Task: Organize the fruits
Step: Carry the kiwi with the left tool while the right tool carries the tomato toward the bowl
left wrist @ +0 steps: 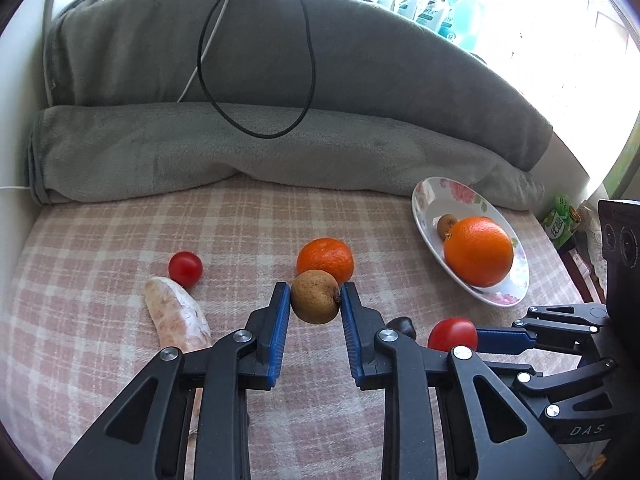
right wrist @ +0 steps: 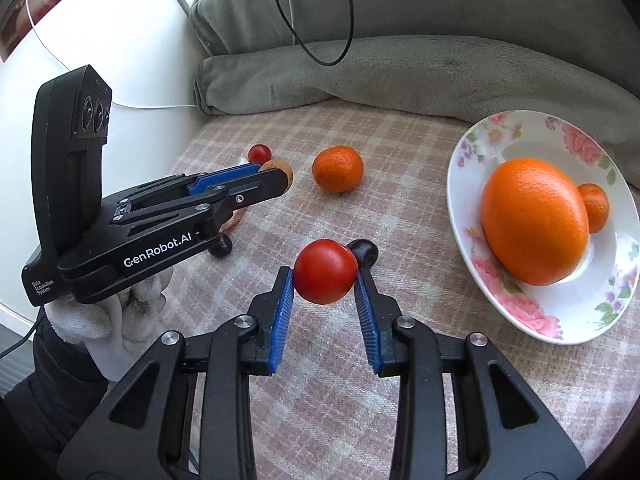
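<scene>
My left gripper (left wrist: 315,294) is shut on a round brown fruit (left wrist: 315,297) and holds it just in front of a mandarin (left wrist: 325,260) on the checked cloth. My right gripper (right wrist: 324,278) is shut on a red tomato (right wrist: 325,271); the tomato also shows in the left wrist view (left wrist: 452,334). A floral plate (right wrist: 500,136) at the right holds a big orange (right wrist: 534,220), a small mandarin (right wrist: 595,206) and a small brown fruit (left wrist: 446,224). A small tomato (left wrist: 185,268) and a peeled citrus segment (left wrist: 176,316) lie at the left.
Two dark round fruits lie on the cloth, one (right wrist: 363,252) just behind the right gripper and one (right wrist: 221,246) under the left gripper. A grey blanket (left wrist: 240,152) rolls along the back. A black cable (left wrist: 308,60) hangs over it. A white wall (right wrist: 132,40) stands left.
</scene>
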The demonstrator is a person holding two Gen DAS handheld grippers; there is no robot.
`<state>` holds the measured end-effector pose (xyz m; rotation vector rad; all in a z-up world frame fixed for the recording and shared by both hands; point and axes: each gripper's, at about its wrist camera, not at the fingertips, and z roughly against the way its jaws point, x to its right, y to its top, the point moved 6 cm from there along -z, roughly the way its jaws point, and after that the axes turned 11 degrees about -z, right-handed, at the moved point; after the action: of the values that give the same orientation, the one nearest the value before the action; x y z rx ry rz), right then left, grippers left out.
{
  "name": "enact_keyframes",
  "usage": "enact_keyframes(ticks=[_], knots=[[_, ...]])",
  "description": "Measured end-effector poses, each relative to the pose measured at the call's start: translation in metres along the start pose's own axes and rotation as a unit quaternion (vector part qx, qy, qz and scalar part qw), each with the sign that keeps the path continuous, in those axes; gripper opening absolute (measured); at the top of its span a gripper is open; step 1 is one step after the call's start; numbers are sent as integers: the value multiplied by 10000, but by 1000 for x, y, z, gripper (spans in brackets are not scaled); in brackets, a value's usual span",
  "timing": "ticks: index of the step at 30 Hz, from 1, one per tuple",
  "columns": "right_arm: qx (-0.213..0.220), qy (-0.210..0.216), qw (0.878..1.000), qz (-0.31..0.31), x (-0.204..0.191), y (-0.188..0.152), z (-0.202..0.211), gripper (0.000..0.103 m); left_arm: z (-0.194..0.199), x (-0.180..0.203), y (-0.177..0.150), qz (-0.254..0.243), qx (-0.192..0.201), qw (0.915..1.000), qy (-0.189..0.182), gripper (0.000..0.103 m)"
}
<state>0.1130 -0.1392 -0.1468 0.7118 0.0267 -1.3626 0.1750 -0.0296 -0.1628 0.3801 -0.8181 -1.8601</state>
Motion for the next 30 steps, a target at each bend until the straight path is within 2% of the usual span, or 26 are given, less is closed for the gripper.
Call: enact_keyframes(ticks=[13, 30], knots=[[434, -163, 9985, -285, 40, 10, 53, 33, -17, 45, 33, -239, 167, 9993, -240, 24], [773, -465, 9941, -595, 97, 13, 85, 33, -46, 105, 73, -576, 223, 9965, -570, 24]])
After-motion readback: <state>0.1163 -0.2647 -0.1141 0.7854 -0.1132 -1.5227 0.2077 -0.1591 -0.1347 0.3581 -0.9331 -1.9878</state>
